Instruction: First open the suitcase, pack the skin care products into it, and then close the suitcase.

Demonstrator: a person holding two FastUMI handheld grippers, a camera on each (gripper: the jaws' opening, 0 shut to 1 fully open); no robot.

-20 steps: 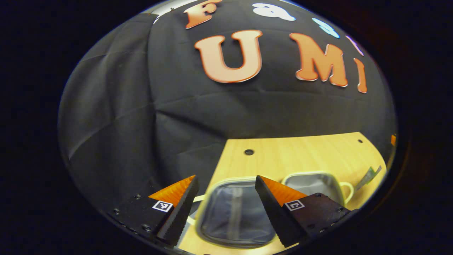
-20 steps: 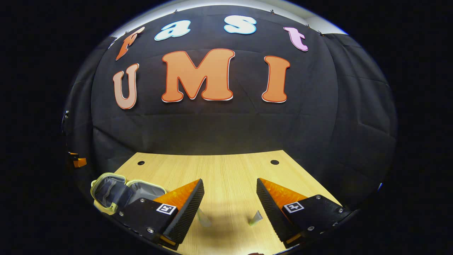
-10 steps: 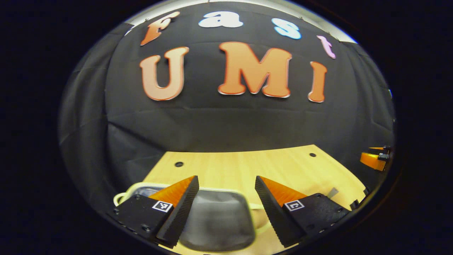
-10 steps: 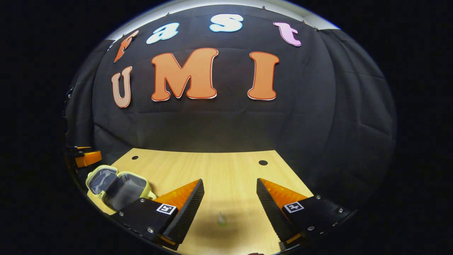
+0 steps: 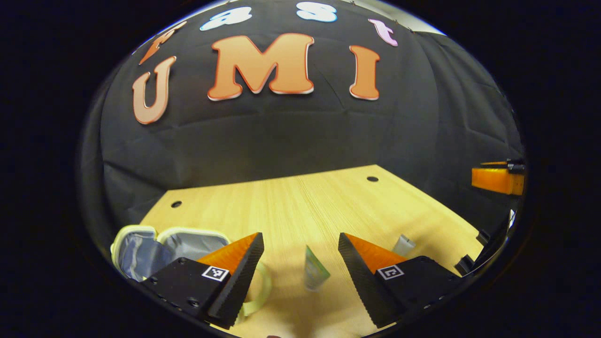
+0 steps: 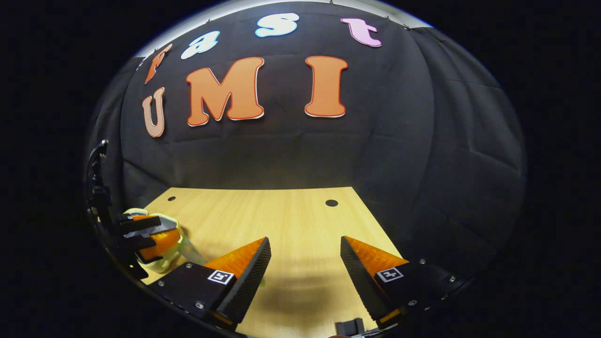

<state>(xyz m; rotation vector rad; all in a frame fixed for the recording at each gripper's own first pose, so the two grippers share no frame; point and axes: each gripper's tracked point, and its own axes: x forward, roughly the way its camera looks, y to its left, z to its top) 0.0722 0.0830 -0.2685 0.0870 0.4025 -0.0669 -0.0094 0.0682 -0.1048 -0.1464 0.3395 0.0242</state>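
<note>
Pale wood desk (image 5: 300, 202) carries open suitcase (image 5: 141, 244) at our left, lid thrown back. Green tube (image 5: 313, 270) lies straight ahead between our left gripper (image 5: 300, 256) fingers, long axis running away from us, roughly along fingers' line. Fingers spread, holding nothing. Second, paler tube (image 5: 404, 244) just right. Right gripper (image 6: 305, 258) also spread, empty, bare desk between its fingers. We judge left gripper nearer to green tube.

Light wooden tabletop (image 5: 300, 202) (two small dark round holes near its far edge); black cloth wall (image 6: 291, 150) behind.
</note>
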